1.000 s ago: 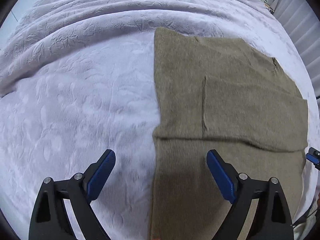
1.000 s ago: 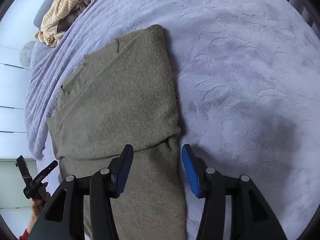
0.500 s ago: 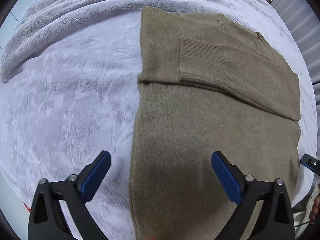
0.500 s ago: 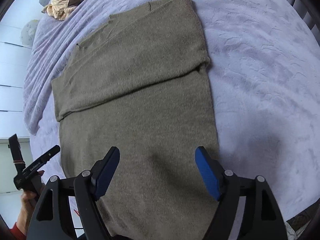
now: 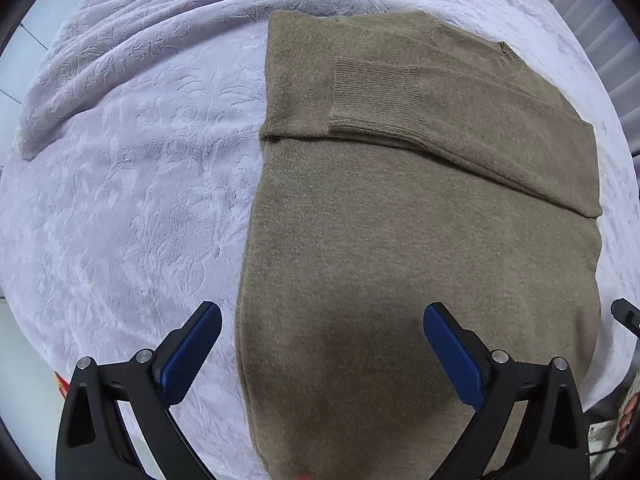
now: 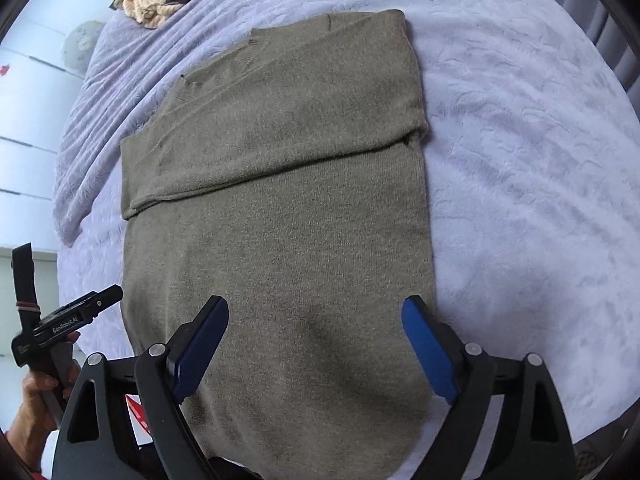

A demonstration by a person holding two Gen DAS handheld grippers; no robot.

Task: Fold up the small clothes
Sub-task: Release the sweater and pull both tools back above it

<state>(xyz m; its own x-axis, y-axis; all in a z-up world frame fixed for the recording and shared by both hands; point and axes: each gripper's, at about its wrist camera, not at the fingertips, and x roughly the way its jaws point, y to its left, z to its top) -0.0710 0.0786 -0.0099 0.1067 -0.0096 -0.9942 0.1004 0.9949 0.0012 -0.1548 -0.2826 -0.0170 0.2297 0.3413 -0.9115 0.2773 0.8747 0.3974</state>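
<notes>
Since a moment ago we have drawn both grippers back toward the olive sweater's [image 5: 420, 248] hem. It lies flat on the lavender blanket [image 5: 132, 184], sleeves folded across its chest. Our left gripper [image 5: 322, 354] and right gripper [image 6: 316, 346] hover spread wide, apparently above its lower edge, gripping nothing.

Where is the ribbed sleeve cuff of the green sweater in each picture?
Left wrist view: the ribbed cuff lies upper centre, folded across the olive sweater.
Right wrist view: I cannot pick the cuff out.
Shared landmark: the sweater's neckline, top right in the left view, top left of the sweater in the right view.
</notes>
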